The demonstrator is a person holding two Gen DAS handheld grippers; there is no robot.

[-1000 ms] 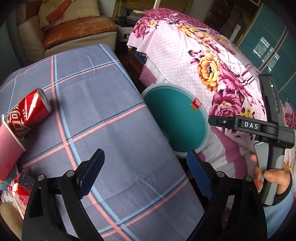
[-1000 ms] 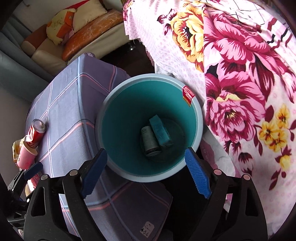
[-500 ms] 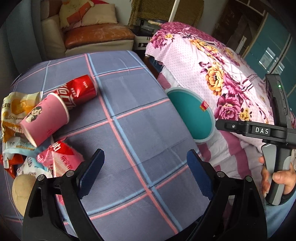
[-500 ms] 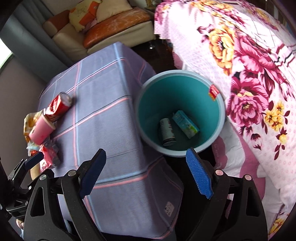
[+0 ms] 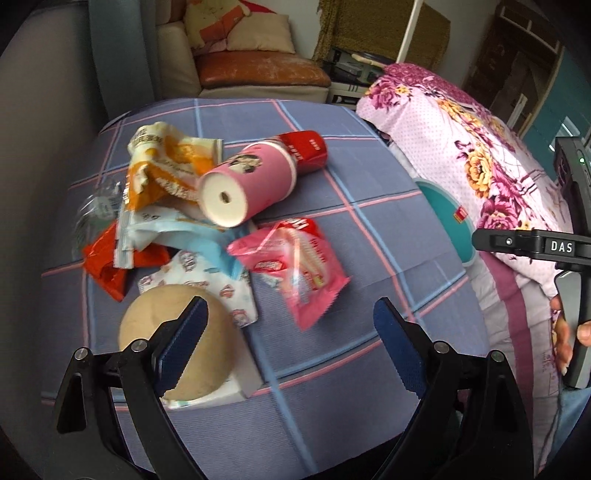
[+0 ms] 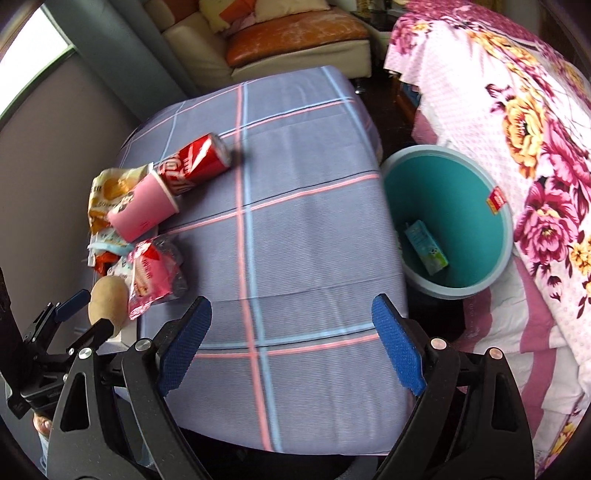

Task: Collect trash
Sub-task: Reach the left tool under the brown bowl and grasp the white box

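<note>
"DAS" on the right tool's body (image 5: 561,246)

On the table (image 6: 303,229), the trash lies heaped at the left side. The can (image 6: 195,162) lies on its side at the back of the heap, its end inside the mouth of the cup (image 6: 144,210), also on its side. Wrappers (image 5: 162,192) spread under and left of the cup; one packet (image 5: 295,266) lies right of them. A round lump (image 5: 177,347) sits nearest, on a box. The bin (image 6: 450,221) stands off the table's right edge, against the bed (image 6: 517,110), with a carton (image 6: 424,247) inside. A sofa (image 6: 295,33) stands behind.
</note>
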